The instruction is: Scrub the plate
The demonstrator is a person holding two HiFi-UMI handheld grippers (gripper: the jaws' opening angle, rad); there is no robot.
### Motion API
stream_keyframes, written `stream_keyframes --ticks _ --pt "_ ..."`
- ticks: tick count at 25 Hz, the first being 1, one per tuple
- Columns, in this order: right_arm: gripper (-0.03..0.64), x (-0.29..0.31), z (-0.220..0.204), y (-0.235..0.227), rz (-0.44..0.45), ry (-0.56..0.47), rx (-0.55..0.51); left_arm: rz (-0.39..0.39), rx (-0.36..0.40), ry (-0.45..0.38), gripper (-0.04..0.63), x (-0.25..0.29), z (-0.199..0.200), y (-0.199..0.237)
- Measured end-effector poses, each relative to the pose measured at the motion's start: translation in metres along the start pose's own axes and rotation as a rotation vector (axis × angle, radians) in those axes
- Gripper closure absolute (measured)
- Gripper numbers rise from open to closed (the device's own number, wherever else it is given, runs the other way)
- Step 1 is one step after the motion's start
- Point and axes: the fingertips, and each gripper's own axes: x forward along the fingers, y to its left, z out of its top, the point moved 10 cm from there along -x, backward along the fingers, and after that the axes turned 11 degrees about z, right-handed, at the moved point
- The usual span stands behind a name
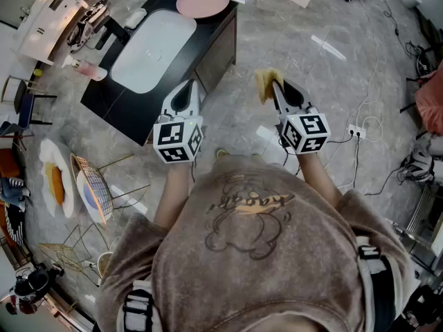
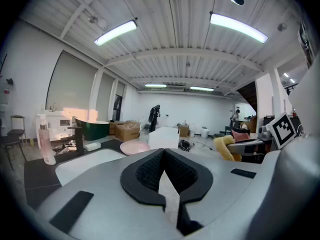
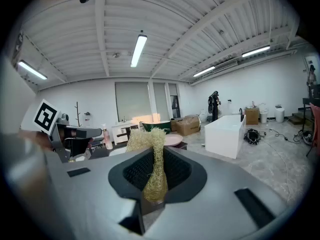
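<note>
A black counter [image 1: 211, 43] with a white sink basin [image 1: 154, 50] stands ahead of the left gripper [image 1: 185, 92], on a grey marbled floor. A pink bottle [image 1: 88, 69] sits on the counter to that gripper's left. A white power strip [image 1: 356, 131] with cables lies on the floor to the right of the right gripper [image 1: 280, 88]. The left gripper's jaws are pressed together with nothing in them. The right gripper pinches a yellow fibrous scrubber [image 1: 266, 83], which sticks out past its jaw tips. The round pink plate [image 1: 202, 1] lies flat at the counter's far end, beyond the basin, well apart from both grippers.
</note>
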Motion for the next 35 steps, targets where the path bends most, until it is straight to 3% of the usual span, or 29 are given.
stream_keyframes --ticks 21,35 --pt "0.569 0.081 -0.014 -0.001 -0.051 0.017 0.058 -0.054 -0.003 0.012 0.577 0.067 -0.013 0.067" --pt "0.568 0.199 0.018 -0.098 -0.014 0.000 0.068 -0.026 0.001 0.038 0.577 0.207 0.008 0.095"
